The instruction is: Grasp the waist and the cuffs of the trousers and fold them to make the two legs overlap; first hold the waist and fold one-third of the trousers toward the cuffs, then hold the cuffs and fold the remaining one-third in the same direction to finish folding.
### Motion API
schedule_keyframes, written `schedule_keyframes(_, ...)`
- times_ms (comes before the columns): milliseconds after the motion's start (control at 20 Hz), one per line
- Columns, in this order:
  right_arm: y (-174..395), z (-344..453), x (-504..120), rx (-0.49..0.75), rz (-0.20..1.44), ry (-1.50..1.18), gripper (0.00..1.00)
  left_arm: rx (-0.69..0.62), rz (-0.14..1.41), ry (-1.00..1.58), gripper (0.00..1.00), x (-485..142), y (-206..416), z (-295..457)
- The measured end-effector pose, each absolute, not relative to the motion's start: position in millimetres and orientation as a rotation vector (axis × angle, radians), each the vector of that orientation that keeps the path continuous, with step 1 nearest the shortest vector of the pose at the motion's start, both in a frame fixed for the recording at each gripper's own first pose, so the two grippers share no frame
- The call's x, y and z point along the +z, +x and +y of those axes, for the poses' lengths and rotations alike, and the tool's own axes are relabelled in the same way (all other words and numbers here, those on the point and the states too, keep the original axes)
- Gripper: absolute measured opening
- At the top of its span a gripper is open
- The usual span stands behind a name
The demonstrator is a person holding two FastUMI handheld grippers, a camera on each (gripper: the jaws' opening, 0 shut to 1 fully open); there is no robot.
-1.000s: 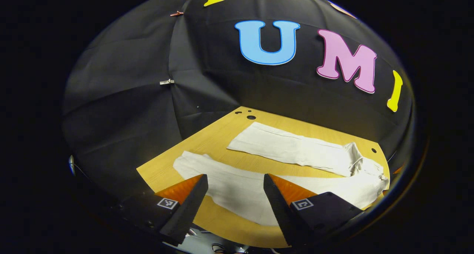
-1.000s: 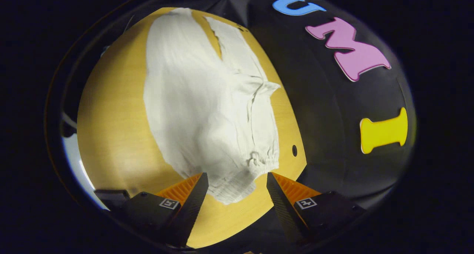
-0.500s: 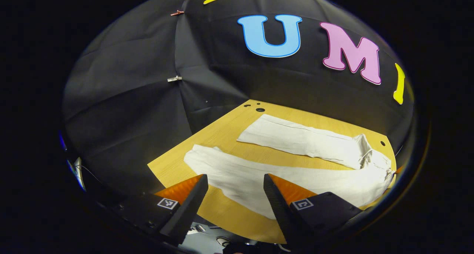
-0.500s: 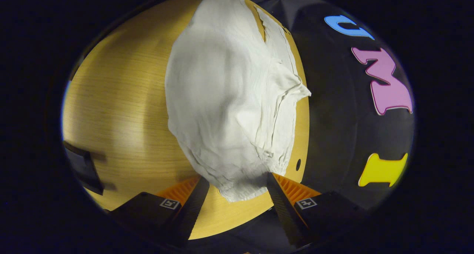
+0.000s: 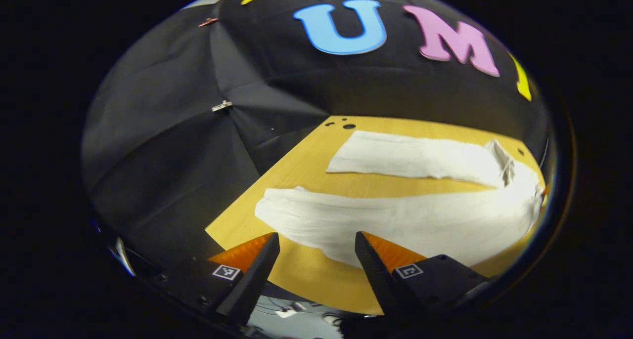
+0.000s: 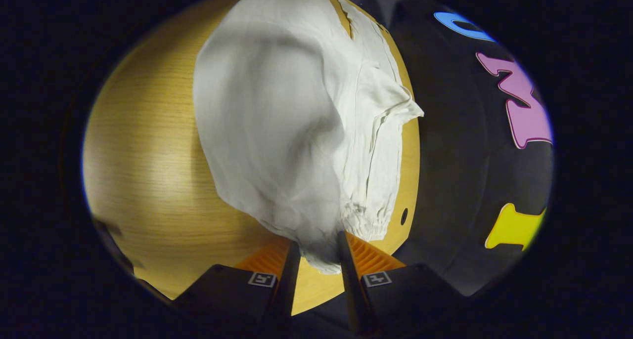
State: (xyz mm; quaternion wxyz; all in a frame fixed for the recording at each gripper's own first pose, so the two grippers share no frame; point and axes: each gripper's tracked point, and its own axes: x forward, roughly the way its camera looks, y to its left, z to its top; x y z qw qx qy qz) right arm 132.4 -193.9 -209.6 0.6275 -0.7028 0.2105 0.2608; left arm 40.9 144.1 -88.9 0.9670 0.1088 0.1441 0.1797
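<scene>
One pair of white trousers (image 5: 395, 220) lies on one yellow wooden bench (image 5: 301, 166), and two grippers work over it. The trousers have two legs, spread apart in a narrow V with a strip of bare bench between them. In the left gripper view the near leg (image 5: 346, 220) runs across the bench just ahead of the fingers, and the far leg (image 5: 410, 156) lies beyond it, closer to the black booth wall (image 5: 163, 131). The two legs meet at the waist (image 5: 519, 181) toward the right edge of that view. The cloth is thin and pale, mostly flat along the legs, with soft creases and a gathered, puckered band at the waist.

The left gripper (image 5: 314, 260) hangs above the near edge of the bench with its fingers spread wide and nothing between them; the cuff end of the near leg (image 5: 269, 210) lies just ahead of it, apart from the fingers.

In the right gripper view the right gripper (image 6: 315, 260) has its two fingers drawn in close on a bunched corner of the waist (image 6: 321, 250), pinching the cloth. Next to that corner the elastic band (image 6: 366, 220) shows as a ruffled edge. The fabric billows up away from the fingers, and a drawstring fold (image 6: 395, 106) sticks out at the side. Three small dark holes (image 5: 341, 125) mark the far corner of the bench.
</scene>
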Motion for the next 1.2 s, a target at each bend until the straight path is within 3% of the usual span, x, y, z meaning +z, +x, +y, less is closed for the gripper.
schedule_keyframes(50,131,-196,-211,0.602,0.507,-1.604,0.37,0.349,0.32,0.304,0.97,-95,43,156)
schedule_keyframes(100,130,-197,-212,0.6,0.527,-1.6,0.35,0.328,0.343,0.389,0.98,-101,46,167)
schedule_keyframes(200,126,-199,-215,0.612,0.586,-1.564,0.18,0.29,0.378,0.547,0.97,-108,46,190)
schedule_keyframes(400,114,-205,-218,0.663,0.722,-1.495,0.08,0.259,0.468,0.791,0.96,-122,61,243)
schedule_keyframes(450,112,-205,-218,0.671,0.737,-1.497,0.12,0.234,0.49,0.844,0.97,-126,66,251)
schedule_keyframes(500,111,-205,-217,0.674,0.741,-1.51,0.02,0.212,0.512,0.901,0.96,-129,72,259)
schedule_keyframes(550,113,-204,-216,0.673,0.731,-1.529,0.07,0.183,0.528,0.965,0.97,-131,78,263)
schedule_keyframes(950,111,-206,-215,0.665,0.732,-1.579,0.07,-0.112,0.544,1.431,0.91,-134,126,255)
schedule_keyframes(1000,112,-207,-215,0.664,0.734,-1.577,0.07,-0.155,0.562,1.466,0.88,-136,130,253)
schedule_keyframes(1150,112,-206,-215,0.662,0.734,-1.576,0.07,-0.208,0.582,1.502,0.6,-141,135,249)
schedule_keyframes(1200,113,-207,-215,0.66,0.735,-1.572,0.07,-0.21,0.592,1.493,0.58,-142,136,251)
